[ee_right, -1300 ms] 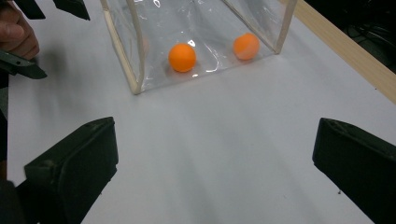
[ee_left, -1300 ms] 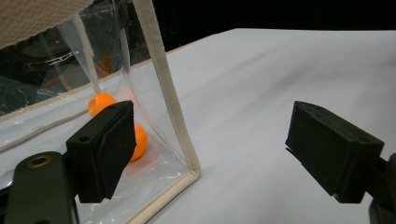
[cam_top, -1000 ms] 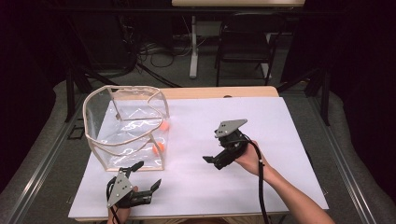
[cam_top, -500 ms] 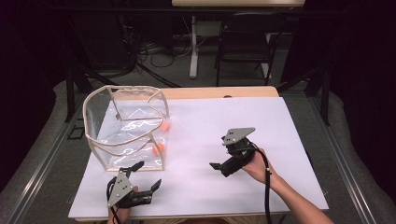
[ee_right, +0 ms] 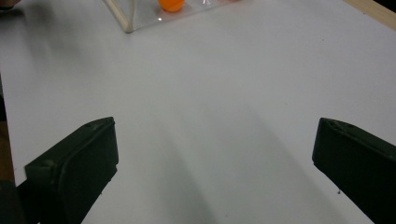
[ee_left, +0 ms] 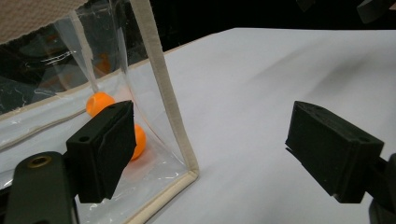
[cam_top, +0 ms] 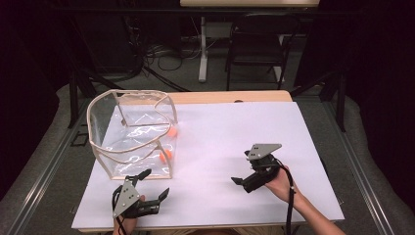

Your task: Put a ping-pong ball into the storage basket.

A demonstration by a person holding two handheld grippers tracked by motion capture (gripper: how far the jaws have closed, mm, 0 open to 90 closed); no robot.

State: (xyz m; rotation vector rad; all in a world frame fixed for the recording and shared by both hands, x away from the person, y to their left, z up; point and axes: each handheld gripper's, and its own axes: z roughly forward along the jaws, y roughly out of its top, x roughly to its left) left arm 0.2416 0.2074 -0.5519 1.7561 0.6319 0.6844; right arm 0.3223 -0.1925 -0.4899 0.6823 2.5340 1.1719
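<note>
A person seated at the near edge of a table point(cam_top: 230, 97) holds a two-jaw gripper in each hand above a white sheet point(cam_top: 235, 147) that covers most of the tabletop. The left gripper point(cam_top: 155, 185) sits low at the sheet's near-left corner, its jaws spread wide and empty — one jaw points toward the near corner of a clear plastic bag point(cam_top: 132, 132) with cream-coloured edging, which stands open on the left part of the sheet. In the left gripper view, that corner seam of the bag rises just beyond the left jaw, and two orange balls point(ee_left: 99, 102) lie inside on the bag's floor, close to each other near the corner; the nearer ball is partly hidden behind the jaw. From the high view the two balls show through the bag's right wall, one toward the back, one toward the front.

The right gripper point(cam_top: 238, 180) is held over the right half of the sheet, well apart from the bag, its grey three-cornered plate uppermost and a black cable trailing back along the forearm. Its jaws, too, stand wide apart with nothing between them — the right gripper view looks across bare white sheet toward the bag's corner and one orange ball at the top edge.

A dark chair point(cam_top: 254, 44) and a tangle of cables point(cam_top: 156, 54) stand on the floor beyond the table.
</note>
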